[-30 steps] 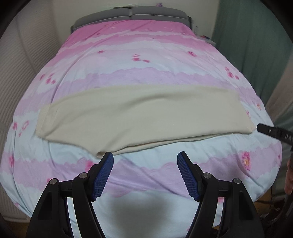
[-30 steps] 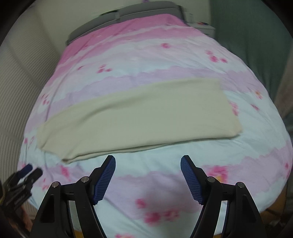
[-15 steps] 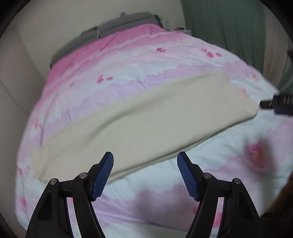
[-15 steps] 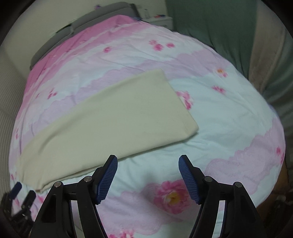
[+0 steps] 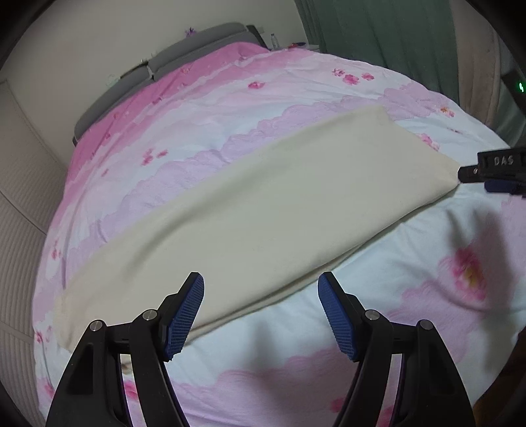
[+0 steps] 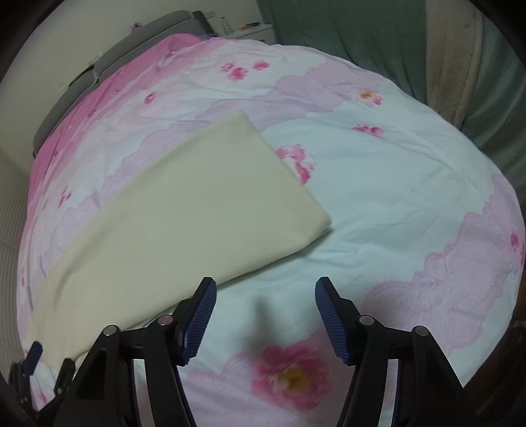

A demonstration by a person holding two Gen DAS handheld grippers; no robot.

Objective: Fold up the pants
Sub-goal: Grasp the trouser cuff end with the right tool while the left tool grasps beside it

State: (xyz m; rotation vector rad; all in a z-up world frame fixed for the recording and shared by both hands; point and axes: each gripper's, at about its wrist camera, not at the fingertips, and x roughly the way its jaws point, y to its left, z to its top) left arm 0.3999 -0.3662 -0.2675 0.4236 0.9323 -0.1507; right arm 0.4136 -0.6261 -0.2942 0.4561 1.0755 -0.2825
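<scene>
The cream pants (image 5: 263, 210) lie flat as a long folded strip across the pink and white floral duvet (image 5: 411, 279); they also show in the right wrist view (image 6: 184, 210). My left gripper (image 5: 261, 312) is open and empty, hovering over the strip's near edge toward its left half. My right gripper (image 6: 264, 313) is open and empty, just off the near edge by the strip's right end. The right gripper's tip shows in the left wrist view (image 5: 493, 174) beside the strip's right corner. The left gripper shows at the bottom left of the right wrist view (image 6: 39, 371).
The bed has a grey headboard (image 5: 164, 65) at the far end. A green curtain (image 5: 378, 33) hangs on the right and a beige wall panel (image 5: 19, 213) runs along the left. A small nightstand with items (image 6: 250, 28) stands beside the headboard.
Both grippers have swung right and moved closer to the pants. The right gripper now faces the strip's right end. Both stay open and the pants have not moved.
</scene>
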